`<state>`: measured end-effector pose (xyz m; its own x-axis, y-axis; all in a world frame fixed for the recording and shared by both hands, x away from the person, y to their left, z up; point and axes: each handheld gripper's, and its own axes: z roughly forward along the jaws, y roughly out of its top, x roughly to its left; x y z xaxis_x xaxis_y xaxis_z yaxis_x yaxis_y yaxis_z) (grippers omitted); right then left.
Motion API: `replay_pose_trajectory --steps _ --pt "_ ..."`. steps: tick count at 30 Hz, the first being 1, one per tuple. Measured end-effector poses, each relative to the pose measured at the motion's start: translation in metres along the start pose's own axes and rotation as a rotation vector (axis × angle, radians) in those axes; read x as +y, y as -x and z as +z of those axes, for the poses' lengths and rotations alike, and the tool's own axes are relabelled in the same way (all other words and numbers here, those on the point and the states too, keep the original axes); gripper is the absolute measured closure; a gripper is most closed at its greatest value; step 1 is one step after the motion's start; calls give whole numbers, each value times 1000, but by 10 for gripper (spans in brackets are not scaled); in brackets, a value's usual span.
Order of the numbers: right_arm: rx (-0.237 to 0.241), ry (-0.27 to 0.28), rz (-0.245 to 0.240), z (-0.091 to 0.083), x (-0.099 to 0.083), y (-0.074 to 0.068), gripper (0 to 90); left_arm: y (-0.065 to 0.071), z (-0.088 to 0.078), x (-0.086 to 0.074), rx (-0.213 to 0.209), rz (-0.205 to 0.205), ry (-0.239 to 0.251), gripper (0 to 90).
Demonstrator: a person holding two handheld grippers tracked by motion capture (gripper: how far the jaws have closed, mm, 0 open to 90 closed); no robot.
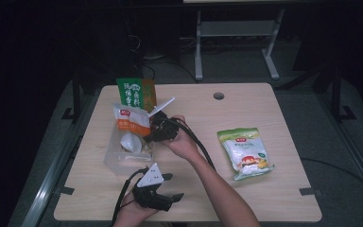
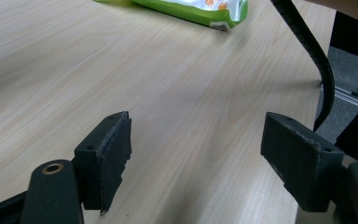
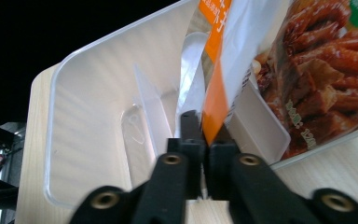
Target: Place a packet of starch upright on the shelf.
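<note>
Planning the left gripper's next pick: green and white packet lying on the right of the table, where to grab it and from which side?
The green and white packet lies flat, so a jaw is unlikely to get under its puffed middle. Better to pinch the thin sealed edge nearest the person, coming in low from that side with the jaws level with the table. The left gripper is open, nothing between its jaws.

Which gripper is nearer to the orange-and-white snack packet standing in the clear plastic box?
Right. The right gripper is shut on the orange-and-white snack packet's edge at the clear plastic box. The left gripper sits open at the table's near edge, apart from it.
</note>
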<state>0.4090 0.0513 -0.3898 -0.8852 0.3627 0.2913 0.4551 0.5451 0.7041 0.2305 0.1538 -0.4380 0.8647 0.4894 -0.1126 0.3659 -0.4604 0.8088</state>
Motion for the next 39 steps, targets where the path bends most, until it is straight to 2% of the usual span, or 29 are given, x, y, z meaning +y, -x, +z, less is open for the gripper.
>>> replay_pose_trajectory --steps 3,9,14,22,24,26,34,39 --pt "24 25 13 -8 -1 1 754 -2 -1 0 1 -5 -2 240" --pt "27 43 22 -28 -9 6 676 -6 -2 0 8 -11 2 240" --pt "1 44 17 -44 -18 8 651 -6 -1 0 11 -17 0 240" --pt "-17 35 41 -71 -37 15 598 -7 0 -1 15 -12 -4 240" --pt "-30 30 48 -78 -43 17 585 -8 -1 0 19 -3 -11 240" --pt "-43 34 62 -86 -51 20 573 -7 0 0 11 -19 -7 240" --pt "-91 30 114 -124 -88 29 526 -2 11 2 -8 -16 -14 241" --pt "-123 50 150 -150 -112 33 500 1 18 4 -12 -11 -24 243"
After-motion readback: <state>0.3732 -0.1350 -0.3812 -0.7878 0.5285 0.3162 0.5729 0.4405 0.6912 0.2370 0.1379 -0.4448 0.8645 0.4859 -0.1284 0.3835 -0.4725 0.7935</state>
